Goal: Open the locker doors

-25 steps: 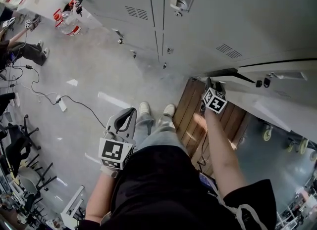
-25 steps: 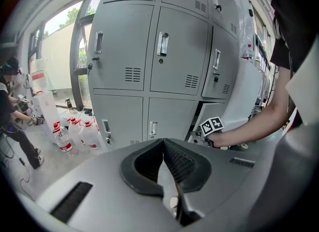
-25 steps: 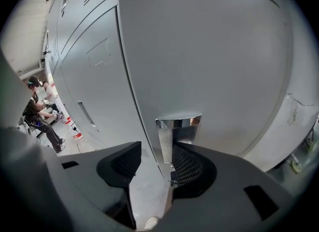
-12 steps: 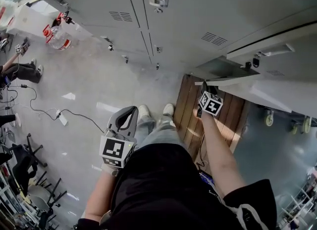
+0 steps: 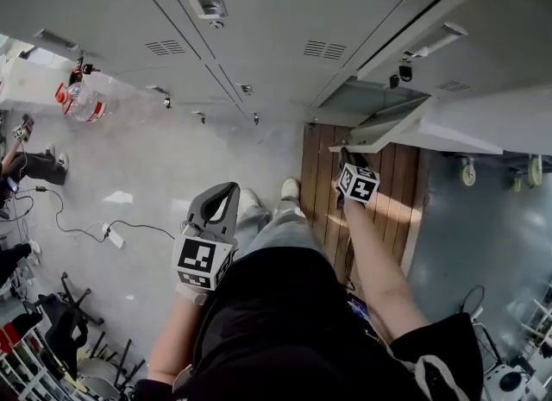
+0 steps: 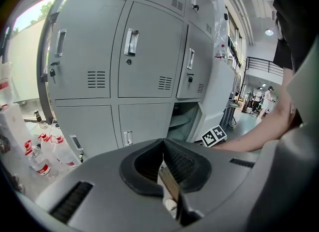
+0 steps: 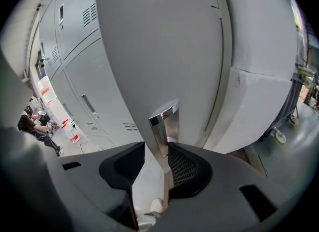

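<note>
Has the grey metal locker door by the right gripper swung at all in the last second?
Yes. The grey metal locker door has swung wider, away from the fixed locker frame, showing more of the compartment inside.

The floor (image 5: 172, 162) is pale grey concrete, dusty and scuffed; farther right it turns a glossy blue-grey. A slatted wooden platform (image 5: 398, 185) lies on it. A white power strip (image 5: 110, 235) and a black cable (image 5: 142, 225) trail across the left, near dark office chairs (image 5: 73, 326). Clear water bottles (image 5: 76, 102) with red caps stand at the far left. Daylight comes through a window (image 6: 32, 19). A round ceiling lamp (image 6: 269, 32) glows in the distance above a railing (image 6: 261, 65).
</note>
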Available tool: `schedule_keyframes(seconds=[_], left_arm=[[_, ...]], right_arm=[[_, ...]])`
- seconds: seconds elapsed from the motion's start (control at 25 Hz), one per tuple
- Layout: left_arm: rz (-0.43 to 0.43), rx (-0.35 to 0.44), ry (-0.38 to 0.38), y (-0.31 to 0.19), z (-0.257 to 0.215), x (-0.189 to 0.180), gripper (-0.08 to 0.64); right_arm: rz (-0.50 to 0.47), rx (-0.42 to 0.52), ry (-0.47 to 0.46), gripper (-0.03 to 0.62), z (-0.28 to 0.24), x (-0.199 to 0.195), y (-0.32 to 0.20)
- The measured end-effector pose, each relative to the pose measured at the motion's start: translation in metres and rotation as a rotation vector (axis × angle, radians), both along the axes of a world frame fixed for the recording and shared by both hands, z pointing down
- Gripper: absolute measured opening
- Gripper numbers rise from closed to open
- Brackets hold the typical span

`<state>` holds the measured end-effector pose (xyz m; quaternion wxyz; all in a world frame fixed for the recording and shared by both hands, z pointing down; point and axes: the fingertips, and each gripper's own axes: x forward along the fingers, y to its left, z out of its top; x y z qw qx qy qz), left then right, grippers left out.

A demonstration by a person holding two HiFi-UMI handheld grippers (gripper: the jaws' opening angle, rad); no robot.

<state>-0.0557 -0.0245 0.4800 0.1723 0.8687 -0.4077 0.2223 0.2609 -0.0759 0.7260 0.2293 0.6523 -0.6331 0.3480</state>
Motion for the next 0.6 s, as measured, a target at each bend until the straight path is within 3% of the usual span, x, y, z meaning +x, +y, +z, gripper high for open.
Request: schedule_keyframes(seconds=[0.6], left_arm=[[0.187,-0.009,0.015,-0.009,0.002,0.071,0.020]], right_arm=[[0.171,-0.023,-0.041,0.135,0.006,0.055,0.070]])
